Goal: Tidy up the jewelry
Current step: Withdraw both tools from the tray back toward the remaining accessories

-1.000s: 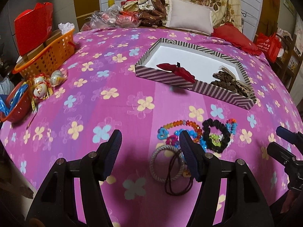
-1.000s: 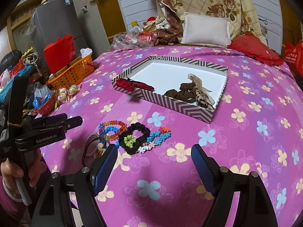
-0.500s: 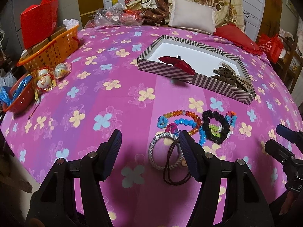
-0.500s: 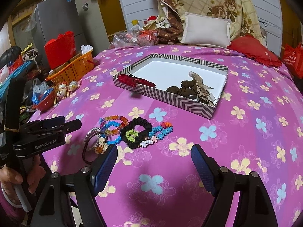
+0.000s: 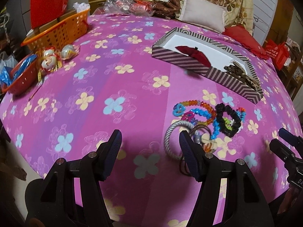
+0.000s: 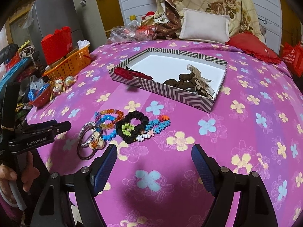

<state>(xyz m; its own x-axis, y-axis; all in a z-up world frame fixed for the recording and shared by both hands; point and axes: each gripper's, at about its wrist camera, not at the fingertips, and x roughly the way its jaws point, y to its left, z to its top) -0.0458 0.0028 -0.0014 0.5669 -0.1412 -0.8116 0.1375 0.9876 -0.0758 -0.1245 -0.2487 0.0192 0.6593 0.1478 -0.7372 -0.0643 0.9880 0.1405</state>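
A pile of hair ties and bead bracelets lies on the pink flowered cloth, also in the right wrist view. It holds a black scrunchie, a grey braided band and orange and blue bead bracelets. A striped box behind it holds a red bow and brown scrunchies. My left gripper is open and empty, its right finger just left of the pile. My right gripper is open and empty, just in front of the pile.
An orange basket with a red box, a red bowl and wrapped round sweets stand at the table's left edge. Cushions and bags lie behind the table. The table's front edge is near both grippers.
Both grippers have edged forward and to the left; the pile sits a little closer to the right gripper. Both grippers stayed open. Nothing on the table moved.
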